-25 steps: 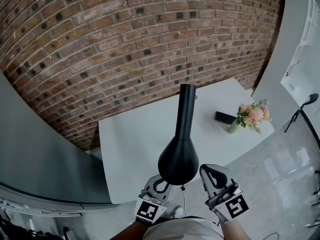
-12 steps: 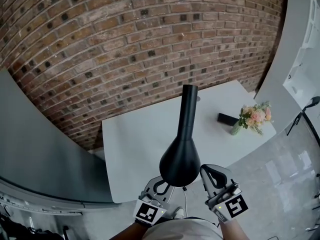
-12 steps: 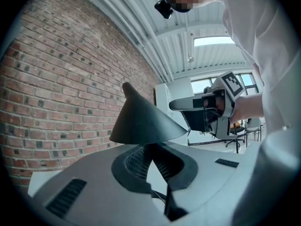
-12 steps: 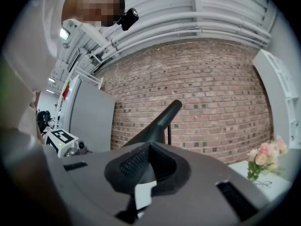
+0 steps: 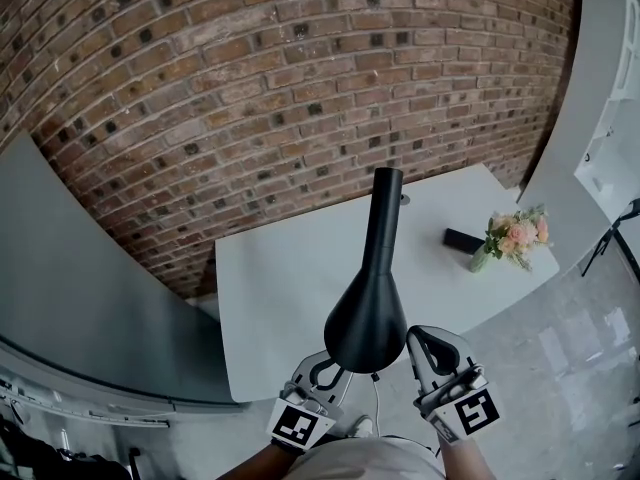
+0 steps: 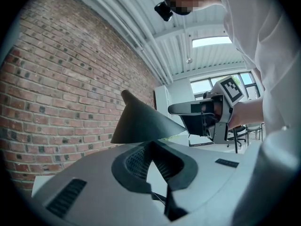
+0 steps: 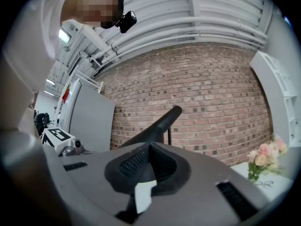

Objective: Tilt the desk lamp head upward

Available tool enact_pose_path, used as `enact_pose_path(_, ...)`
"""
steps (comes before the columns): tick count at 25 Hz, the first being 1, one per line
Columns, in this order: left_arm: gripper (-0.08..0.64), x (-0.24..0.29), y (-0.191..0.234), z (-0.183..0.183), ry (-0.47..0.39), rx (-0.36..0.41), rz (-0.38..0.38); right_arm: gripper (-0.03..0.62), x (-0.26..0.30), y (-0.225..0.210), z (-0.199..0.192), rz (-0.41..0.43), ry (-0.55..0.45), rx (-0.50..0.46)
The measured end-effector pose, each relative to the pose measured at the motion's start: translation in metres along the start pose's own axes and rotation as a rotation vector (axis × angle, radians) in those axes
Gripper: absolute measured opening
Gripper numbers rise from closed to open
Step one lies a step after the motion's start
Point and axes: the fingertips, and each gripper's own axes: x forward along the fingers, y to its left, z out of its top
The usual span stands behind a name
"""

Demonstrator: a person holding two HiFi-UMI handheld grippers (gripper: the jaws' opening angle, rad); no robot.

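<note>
The black desk lamp stands on the white table (image 5: 270, 298). Its cone-shaped head (image 5: 365, 318) hangs toward me over the near table edge, and its straight neck (image 5: 384, 218) runs back toward the wall. My left gripper (image 5: 320, 368) sits just below the head's left rim, shut and holding nothing. My right gripper (image 5: 430, 346) is just right of the head, also shut and empty. In the left gripper view the lamp head (image 6: 141, 121) fills the middle, with the right gripper (image 6: 211, 114) beyond it. In the right gripper view the lamp (image 7: 157, 126) rises past the jaws.
A small vase of pink flowers (image 5: 512, 236) and a flat black object (image 5: 463, 238) stand on the table's right side. A brick wall (image 5: 280, 78) runs behind the table. A grey partition (image 5: 80, 298) stands at left and a white cabinet (image 5: 610, 118) at right.
The head view has drifted, so the table and lamp sit slightly lower and further right. Both grippers keep their places beside the lamp head, still shut.
</note>
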Motion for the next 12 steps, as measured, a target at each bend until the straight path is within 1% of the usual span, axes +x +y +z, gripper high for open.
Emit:
enact_pose_path(7, 0.008, -0.003, -0.005, 0.003, -0.014, -0.014, 0.008, 0.014, -0.009, -0.006, 0.001, -0.017, -0.006, -0.005)
enact_pose_path(12, 0.007, -0.004, -0.003, 0.01, -0.032, -0.018, 0.033, 0.014, -0.014, -0.006, 0.001, -0.015, -0.01, -0.004)
